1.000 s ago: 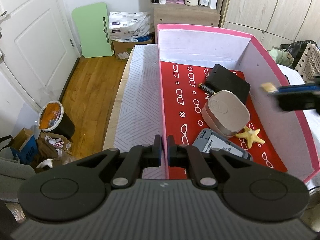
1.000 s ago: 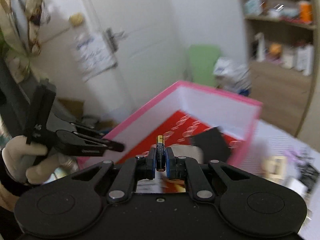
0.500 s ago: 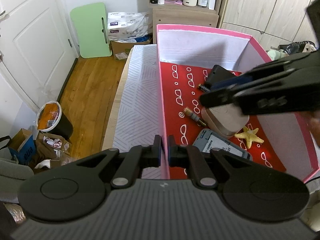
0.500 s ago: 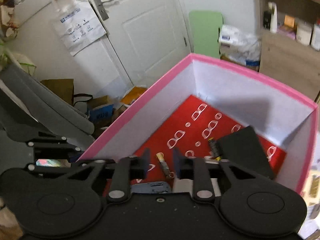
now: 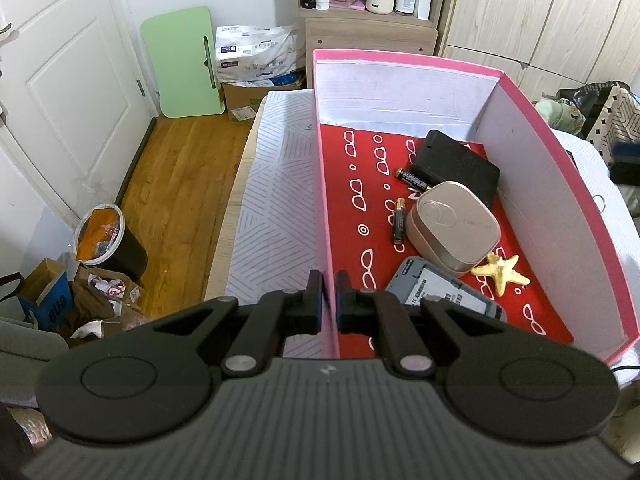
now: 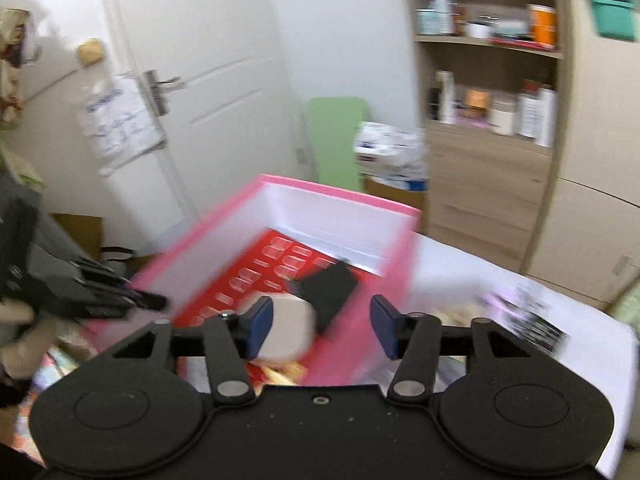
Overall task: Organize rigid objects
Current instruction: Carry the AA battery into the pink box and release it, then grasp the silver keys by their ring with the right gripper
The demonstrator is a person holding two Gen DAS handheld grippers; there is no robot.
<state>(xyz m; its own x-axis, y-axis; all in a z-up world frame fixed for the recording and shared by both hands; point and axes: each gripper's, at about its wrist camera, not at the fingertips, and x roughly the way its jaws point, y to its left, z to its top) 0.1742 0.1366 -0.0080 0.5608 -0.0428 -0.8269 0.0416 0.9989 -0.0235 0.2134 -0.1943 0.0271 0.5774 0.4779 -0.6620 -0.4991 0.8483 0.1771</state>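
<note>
Grey case, label print illegible

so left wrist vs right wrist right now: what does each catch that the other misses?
Left wrist only: two batteries, starfish, grey device, and the left claw shut on the pink box's wall.

Right wrist only: the right claw opening, nothing between its pads, and the door handle.

Both: the box, beige case, black case, shelves.

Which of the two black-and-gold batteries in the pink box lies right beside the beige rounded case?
The nearer black-and-gold battery, lying lengthwise along the beige rounded case's left side; the other battery sits farther back, against the black flat block.
</note>
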